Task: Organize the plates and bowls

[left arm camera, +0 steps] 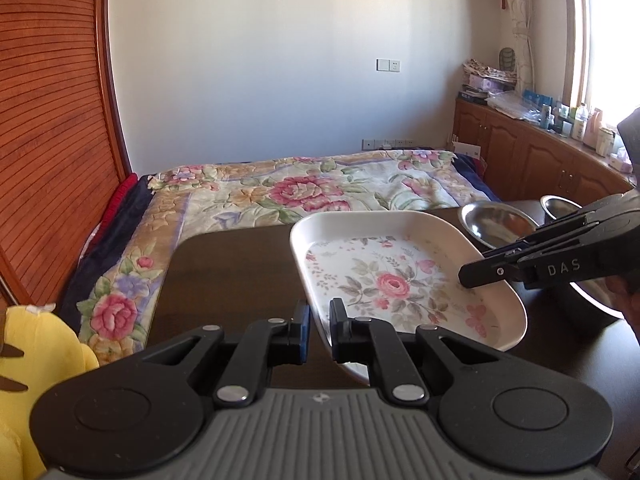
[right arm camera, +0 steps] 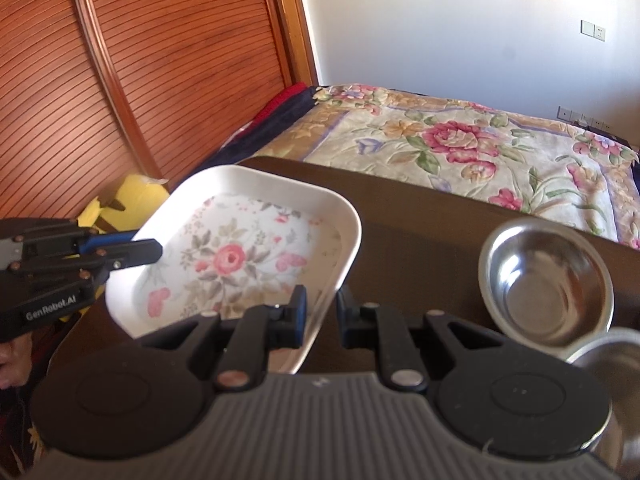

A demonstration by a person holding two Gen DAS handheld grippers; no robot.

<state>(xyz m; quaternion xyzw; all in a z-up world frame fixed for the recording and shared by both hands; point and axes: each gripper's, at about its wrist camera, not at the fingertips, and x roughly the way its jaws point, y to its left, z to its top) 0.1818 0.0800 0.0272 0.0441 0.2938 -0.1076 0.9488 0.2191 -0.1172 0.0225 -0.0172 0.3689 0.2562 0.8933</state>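
A white rectangular plate with a rose print (left arm camera: 400, 280) (right arm camera: 240, 256) is held tilted above the dark table (left arm camera: 232, 272) (right arm camera: 420, 216). My left gripper (left arm camera: 319, 320) straddles its left rim, one finger on each side. My right gripper (right arm camera: 322, 308) straddles its right rim the same way; it shows from the side in the left wrist view (left arm camera: 480, 270). Both seem closed on the rim. A steel bowl (right arm camera: 548, 280) (left arm camera: 496, 220) sits on the table to the right, with a second steel bowl (right arm camera: 616, 364) (left arm camera: 558, 204) beside it.
A bed with a floral quilt (left arm camera: 312, 192) (right arm camera: 480, 148) lies beyond the table. A wooden slatted wardrobe door (left arm camera: 52, 120) is on the left. A yellow plush toy (left arm camera: 24, 360) sits at the table's left. Wooden cabinets (left arm camera: 540, 152) with bottles stand at the right.
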